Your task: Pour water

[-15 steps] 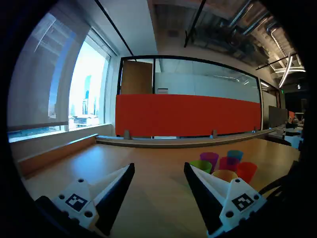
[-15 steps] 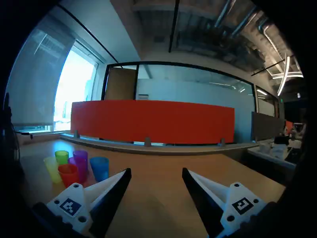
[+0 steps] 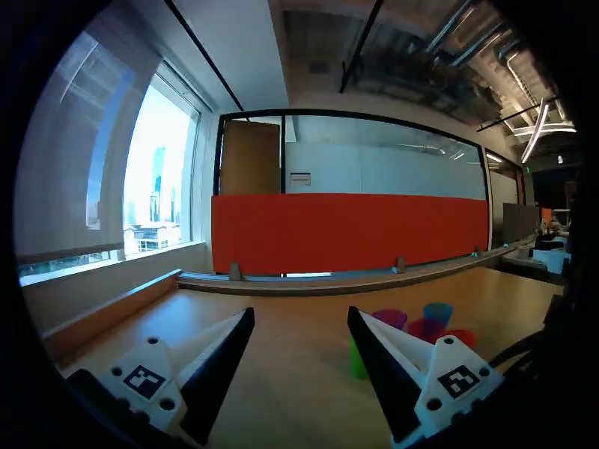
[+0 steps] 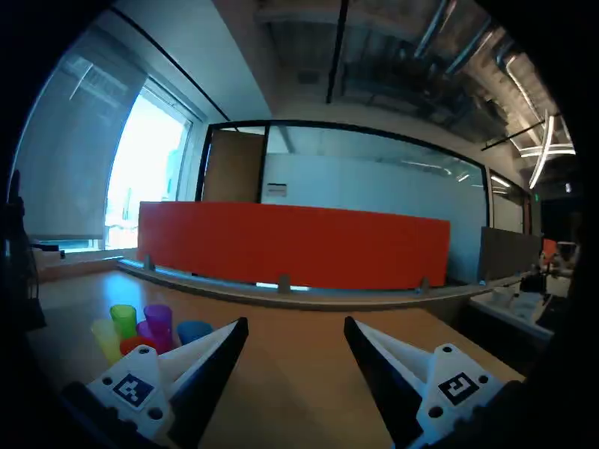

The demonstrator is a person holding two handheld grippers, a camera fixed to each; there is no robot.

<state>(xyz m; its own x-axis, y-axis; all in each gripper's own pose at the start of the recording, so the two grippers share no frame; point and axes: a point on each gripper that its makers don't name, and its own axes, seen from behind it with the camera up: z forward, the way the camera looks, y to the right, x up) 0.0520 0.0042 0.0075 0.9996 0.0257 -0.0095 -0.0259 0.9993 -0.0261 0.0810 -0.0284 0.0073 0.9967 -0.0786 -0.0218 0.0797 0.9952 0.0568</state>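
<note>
The left gripper [image 3: 299,314] and right gripper [image 4: 296,323] both hold their fingers spread apart, gripping nothing, over a wooden bench [image 3: 292,374]. Coloured cups [image 3: 427,328] stand bunched at lower right in the left gripper view and at lower left [image 4: 146,329] in the right gripper view. Standing so close together, a reaching finger could topple neighbouring cups. Since half a second ago both views have tilted up, and the cups sit lower, partly behind the fingers.

Wood table [image 4: 299,340] w/ clustered colored cups [image 4: 158,318].

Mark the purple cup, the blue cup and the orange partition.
purple cup [image 4: 158,318], right gripper view, its side wall.
blue cup [image 4: 189,331], right gripper view, its side wall.
orange partition [image 4: 299,243], right gripper view, middle of its face.
</note>
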